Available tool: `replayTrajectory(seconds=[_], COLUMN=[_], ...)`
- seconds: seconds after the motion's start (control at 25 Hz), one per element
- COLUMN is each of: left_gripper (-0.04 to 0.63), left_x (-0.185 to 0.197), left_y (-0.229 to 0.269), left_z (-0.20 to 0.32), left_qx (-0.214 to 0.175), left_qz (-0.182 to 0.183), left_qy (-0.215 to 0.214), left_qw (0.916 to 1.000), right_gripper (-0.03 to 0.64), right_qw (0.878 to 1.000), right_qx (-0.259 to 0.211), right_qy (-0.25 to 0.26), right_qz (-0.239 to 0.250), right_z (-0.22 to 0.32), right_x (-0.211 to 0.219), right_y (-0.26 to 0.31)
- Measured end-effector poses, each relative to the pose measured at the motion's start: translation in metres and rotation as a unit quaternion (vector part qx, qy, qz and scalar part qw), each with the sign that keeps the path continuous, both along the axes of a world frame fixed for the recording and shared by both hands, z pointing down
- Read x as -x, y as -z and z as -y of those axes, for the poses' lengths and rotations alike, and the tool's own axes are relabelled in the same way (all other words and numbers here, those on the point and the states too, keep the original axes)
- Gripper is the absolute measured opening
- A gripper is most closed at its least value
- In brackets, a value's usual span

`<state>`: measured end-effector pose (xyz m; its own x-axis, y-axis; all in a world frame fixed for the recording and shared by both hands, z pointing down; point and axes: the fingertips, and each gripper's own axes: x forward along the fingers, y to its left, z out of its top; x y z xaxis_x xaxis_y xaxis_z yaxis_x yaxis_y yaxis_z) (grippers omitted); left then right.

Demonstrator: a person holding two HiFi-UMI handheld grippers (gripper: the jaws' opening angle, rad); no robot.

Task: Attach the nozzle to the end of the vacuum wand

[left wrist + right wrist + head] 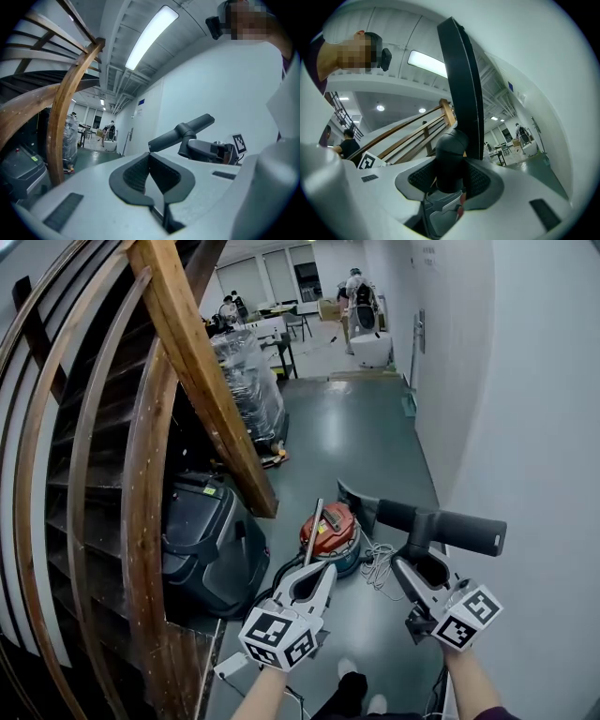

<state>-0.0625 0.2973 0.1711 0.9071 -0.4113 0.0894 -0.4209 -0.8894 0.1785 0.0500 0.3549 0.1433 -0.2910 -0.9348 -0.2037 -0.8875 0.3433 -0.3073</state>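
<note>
**Item 1: black plastic T-shaped vacuum nozzle**. Matte finish. It has a long, straight bar head, rounded at its ends, and a short round neck set at right angles to it. It is held in the air over the floor, near the white wall, with its bar lying across the head view. In the right gripper view the bar rises as a flat dark blade above the neck.

**Item 2: right hand-held gripper**. Grey moulded shell with black ribbed pads. Its jaws are clamped on the nozzle's neck.

**Item 3: left hand-held gripper**. Same build as item 2. Its pads are pressed together with nothing between them. The nozzle shows beyond it.

**Item 4: red-orange domed canister vacuum**. Glossy shell with a teal base, standing on the floor.

**Item 5: thin silver metal tube**. It slants across the canister, just past the left jaw tips. Contact cannot be judged.

**Item 6: coiled white cord**. It lies beside the canister.

**Item 7: grey-green polished floor**. Reflective.

**Item 8: curved wooden stair rail**. Varnished, with visible grain.

**Item 9: black boxy plastic machine**. It sits under the stairs.
</note>
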Motion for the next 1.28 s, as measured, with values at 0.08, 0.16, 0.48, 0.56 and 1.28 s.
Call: replayTrajectory(seconds=[0.08, 0.16, 0.48, 0.56, 1.28], left_gripper=[0.003, 0.003, 0.003, 0.003, 0.003], left_x=[0.000, 0.000, 0.000, -0.002, -0.066], left_y=[-0.007, -0.012, -0.012, -0.012, -0.033], left_z=[0.020, 0.039, 0.087, 0.094, 0.188], left_qx=[0.006, 0.011, 0.014, 0.015, 0.031], left_qz=[0.000, 0.000, 0.007, 0.008, 0.014], left_qy=[0.000, -0.001, -0.011, -0.014, -0.019], left_qw=[1.0000, 0.9999, 0.9998, 0.9998, 0.9992], right_gripper=[0.178, 0.178, 0.178, 0.178, 0.178], right_qw=[1.000, 1.000, 1.000, 1.000, 0.999], right_qx=[0.003, 0.006, 0.014, 0.014, 0.027], right_qy=[0.000, -0.003, -0.012, -0.014, -0.019], right_qz=[0.000, 0.002, -0.002, -0.003, 0.009], right_z=[0.020, 0.038, 0.084, 0.090, 0.194], right_x=[0.000, -0.001, -0.001, -0.003, -0.067], right_y=[-0.005, -0.009, -0.003, -0.002, -0.022])
